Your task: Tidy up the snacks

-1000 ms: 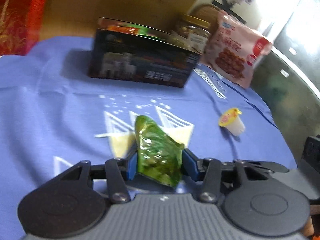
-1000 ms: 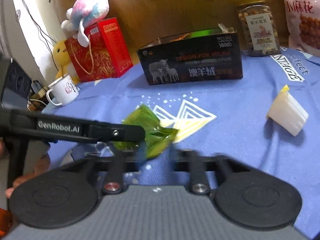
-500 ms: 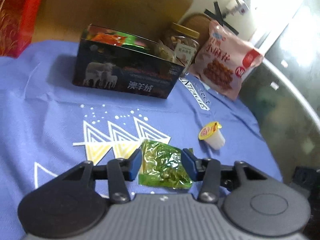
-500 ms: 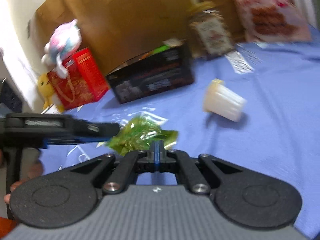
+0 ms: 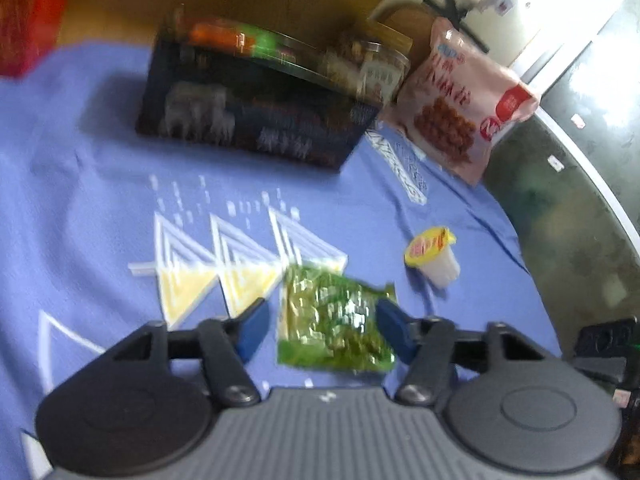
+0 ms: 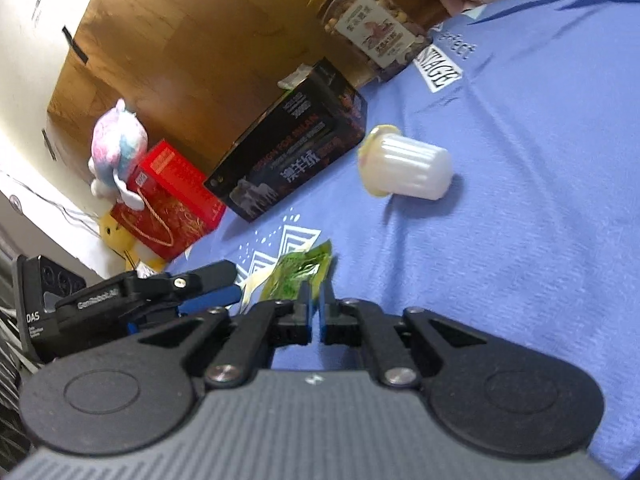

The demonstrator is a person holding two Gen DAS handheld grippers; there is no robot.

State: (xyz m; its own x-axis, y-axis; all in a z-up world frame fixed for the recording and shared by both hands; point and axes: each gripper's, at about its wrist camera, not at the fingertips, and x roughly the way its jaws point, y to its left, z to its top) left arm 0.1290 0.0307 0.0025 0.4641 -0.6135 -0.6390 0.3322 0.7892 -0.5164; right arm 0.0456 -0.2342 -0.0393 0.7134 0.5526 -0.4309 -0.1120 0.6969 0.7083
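Note:
A green snack packet (image 5: 332, 320) lies flat on the blue cloth (image 5: 100, 200) between the pads of my left gripper (image 5: 320, 314). Its jaws are opening: the left pad stands clear of the packet and the right pad sits at its edge. In the right wrist view the packet (image 6: 298, 274) lies just past my right gripper (image 6: 316, 298), whose jaws are opening to a narrow gap with nothing pressed between them. My left gripper (image 6: 208, 282) reaches in from the left there. A white jelly cup (image 5: 434, 260) (image 6: 408, 168) lies on its side to the right.
A black open box (image 5: 256, 120) (image 6: 296, 156) holding snacks stands at the back. Beside it are a nut jar (image 6: 368, 24) and a pink snack bag (image 5: 460, 104). A red gift bag (image 6: 168, 196) and a plush toy (image 6: 116, 148) stand far left. The table edge (image 5: 592, 184) curves at right.
The left gripper let the green packet down from upright to flat on the cloth and spread its jaws. The right gripper rolled, came closer to the packet, and parted its shut jaws slightly.

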